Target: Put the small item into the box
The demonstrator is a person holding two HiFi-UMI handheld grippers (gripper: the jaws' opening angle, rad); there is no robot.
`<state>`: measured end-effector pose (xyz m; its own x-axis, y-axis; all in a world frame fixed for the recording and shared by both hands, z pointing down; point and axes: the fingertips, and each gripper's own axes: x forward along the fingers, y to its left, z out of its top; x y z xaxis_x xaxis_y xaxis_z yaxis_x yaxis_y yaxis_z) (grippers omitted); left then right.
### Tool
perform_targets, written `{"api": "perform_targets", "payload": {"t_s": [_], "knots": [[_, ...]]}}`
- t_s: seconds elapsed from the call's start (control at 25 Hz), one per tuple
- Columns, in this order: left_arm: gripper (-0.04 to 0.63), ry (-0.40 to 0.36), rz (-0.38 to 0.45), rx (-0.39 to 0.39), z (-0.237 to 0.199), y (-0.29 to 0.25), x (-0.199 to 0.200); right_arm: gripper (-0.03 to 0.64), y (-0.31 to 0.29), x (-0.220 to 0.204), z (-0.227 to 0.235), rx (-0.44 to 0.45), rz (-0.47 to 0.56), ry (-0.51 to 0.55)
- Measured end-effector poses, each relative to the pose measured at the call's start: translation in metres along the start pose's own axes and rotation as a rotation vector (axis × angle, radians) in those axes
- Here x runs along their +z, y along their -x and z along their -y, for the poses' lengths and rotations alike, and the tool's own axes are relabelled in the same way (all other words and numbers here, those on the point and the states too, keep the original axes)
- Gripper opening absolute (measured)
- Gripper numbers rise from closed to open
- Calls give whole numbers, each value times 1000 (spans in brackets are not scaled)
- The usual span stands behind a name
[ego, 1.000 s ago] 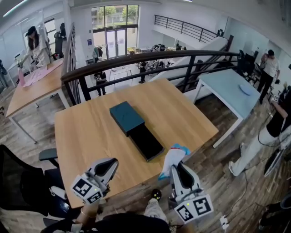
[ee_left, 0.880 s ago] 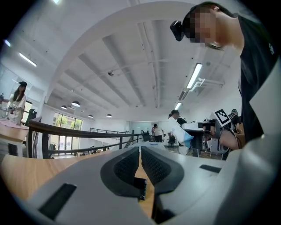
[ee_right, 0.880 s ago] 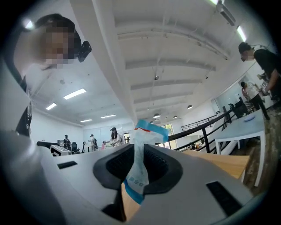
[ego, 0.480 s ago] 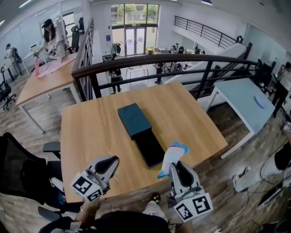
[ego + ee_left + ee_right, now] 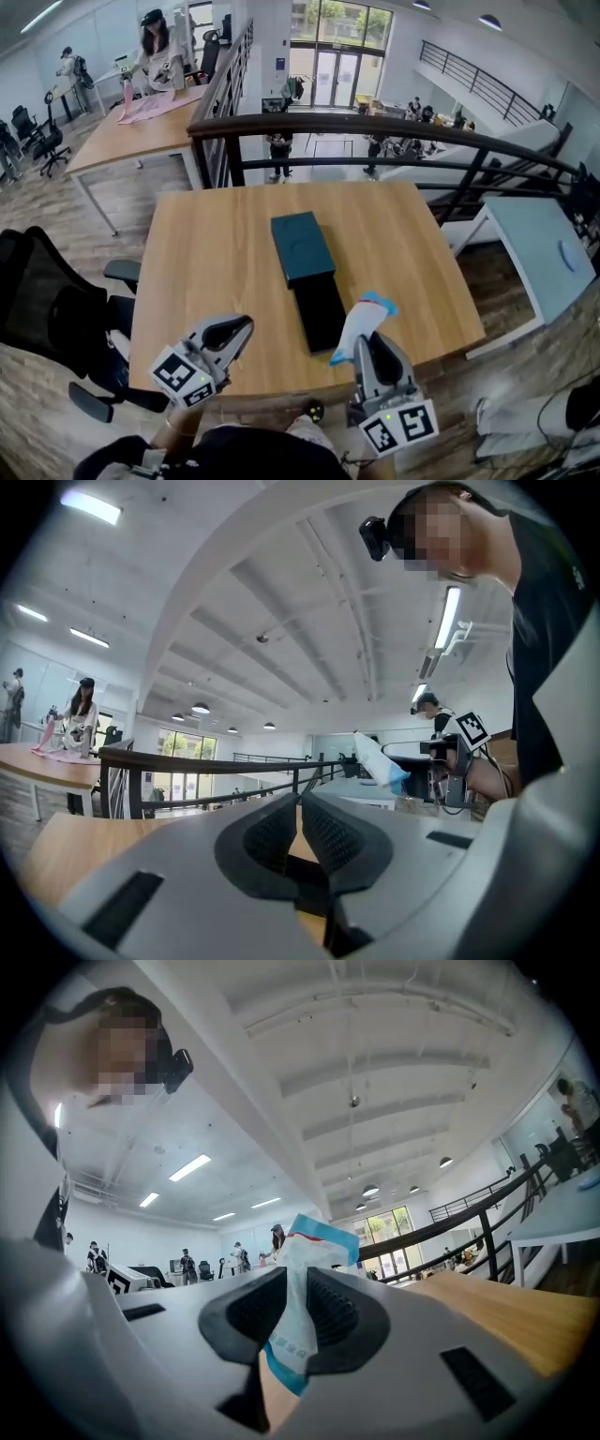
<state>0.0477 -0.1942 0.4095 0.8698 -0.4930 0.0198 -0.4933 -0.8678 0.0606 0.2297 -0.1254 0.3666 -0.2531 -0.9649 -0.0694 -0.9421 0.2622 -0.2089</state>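
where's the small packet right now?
Head view: the white-and-blue packet is clamped in the right hand-held gripper, lower right of centre, over the wooden table near its front edge, just right of the black box tray.

Wooden table (image 5: pixel 206 253) from above: a teal lid (image 5: pixel 302 247) lies near its centre, with a black tray (image 5: pixel 321 312) abutting it and reaching toward the near edge. Over that edge, the right gripper (image 5: pixel 367 342) grips a white-and-blue packet (image 5: pixel 364 319). The left gripper (image 5: pixel 242 326) hovers toward the near-left corner.
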Motion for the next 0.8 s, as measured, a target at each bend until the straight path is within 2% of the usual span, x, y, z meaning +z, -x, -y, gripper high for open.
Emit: {"api": "perform_targets", "payload": {"t_s": [0.32,0.8], "knots": [[29,-6,-10,97,3,-13,0,73,-20,-5,22,106,-37,-16],[29,6,-31,172,9,-48,-11,74,-41,-19,62,194,-80,-36]]}}
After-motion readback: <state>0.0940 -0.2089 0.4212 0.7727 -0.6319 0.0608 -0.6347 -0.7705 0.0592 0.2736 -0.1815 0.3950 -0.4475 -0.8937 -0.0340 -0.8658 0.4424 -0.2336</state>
